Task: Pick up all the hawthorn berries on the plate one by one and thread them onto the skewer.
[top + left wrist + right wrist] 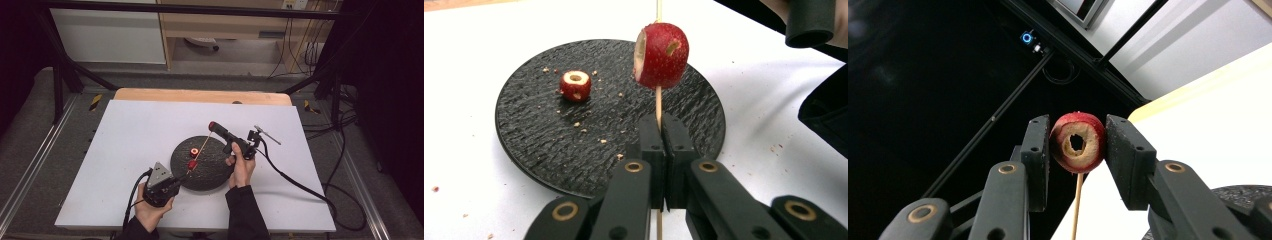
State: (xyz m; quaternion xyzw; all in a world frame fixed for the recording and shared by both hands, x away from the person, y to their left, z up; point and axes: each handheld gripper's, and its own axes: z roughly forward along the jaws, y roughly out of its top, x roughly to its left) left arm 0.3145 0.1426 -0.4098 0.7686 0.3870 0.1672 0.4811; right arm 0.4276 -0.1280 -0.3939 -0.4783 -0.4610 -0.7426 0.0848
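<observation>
Nearest me, the left gripper (176, 184) is clamped tight on the thin wooden skewer (658, 106), a red fruit piece (661, 55) already threaded on it above the black plate (534, 150). Farther out, the right gripper (1077, 150) pinches a second cored fruit (1078, 142) at the skewer's tip. The fruit looks soft and easily crushed, so it is best held by its skin sides, and the stick looks light and snappable.

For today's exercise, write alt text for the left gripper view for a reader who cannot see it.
The left gripper, jaws shut, pinches a thin wooden skewer bearing a cored red fruit piece above a round black textured plate. A second cored red piece lies on the plate among crumbs, on a white table.
</observation>
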